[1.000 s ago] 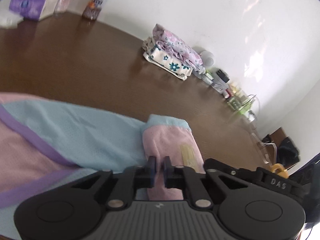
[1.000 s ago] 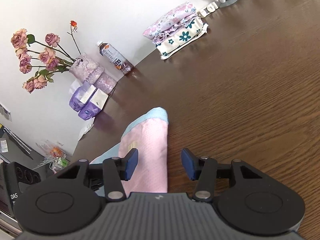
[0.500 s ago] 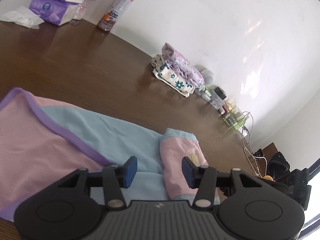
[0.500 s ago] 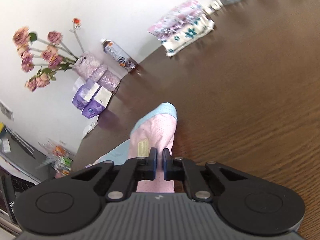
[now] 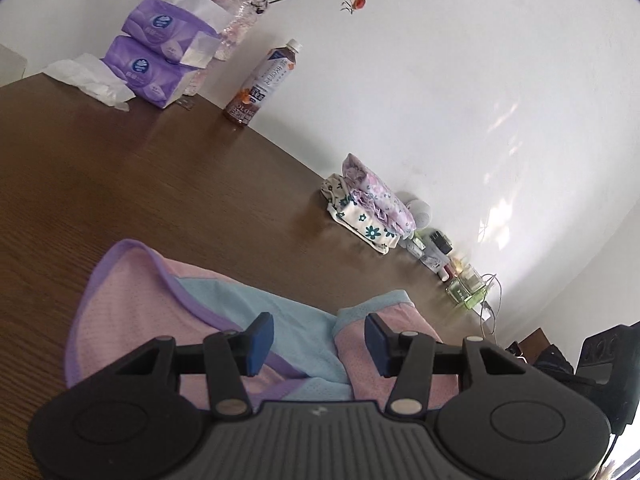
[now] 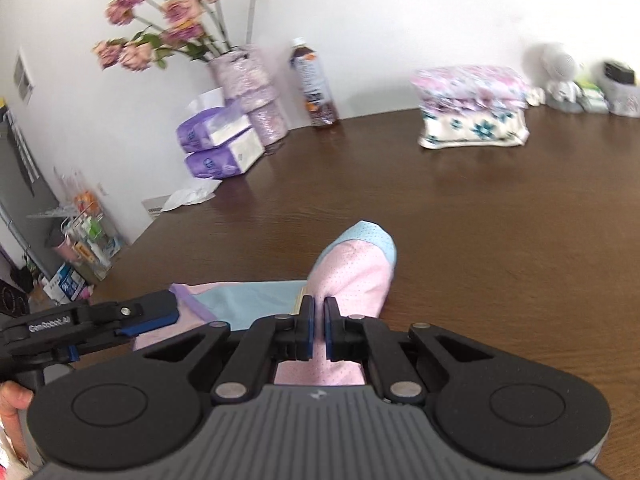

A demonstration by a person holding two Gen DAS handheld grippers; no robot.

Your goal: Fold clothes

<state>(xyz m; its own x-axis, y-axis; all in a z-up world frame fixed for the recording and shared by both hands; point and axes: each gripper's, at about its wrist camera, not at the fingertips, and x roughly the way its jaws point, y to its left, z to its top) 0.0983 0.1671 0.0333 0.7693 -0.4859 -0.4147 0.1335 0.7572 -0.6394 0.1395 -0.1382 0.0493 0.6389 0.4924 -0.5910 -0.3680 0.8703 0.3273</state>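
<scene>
A pink and light-blue mesh garment (image 5: 168,316) with purple trim lies on the dark wooden table (image 5: 120,168). Its pink sleeve (image 6: 356,276) with a blue cuff points away from me in the right wrist view. My right gripper (image 6: 319,328) is shut on the pink sleeve near its base. My left gripper (image 5: 316,340) hovers open just over the blue part of the garment, with nothing between its blue pads. In the right wrist view the left gripper (image 6: 120,320) shows at the left edge, held by a hand (image 6: 12,400).
A stack of folded floral clothes (image 6: 472,108) sits at the table's far side by the wall. A drink bottle (image 6: 314,84), purple tissue packs (image 6: 220,140), a vase of roses (image 6: 248,92) and small toiletries (image 5: 440,252) line the wall.
My left gripper let go of the garment, opened and pulled back. My right gripper closed on the pink sleeve and swung round with it.
</scene>
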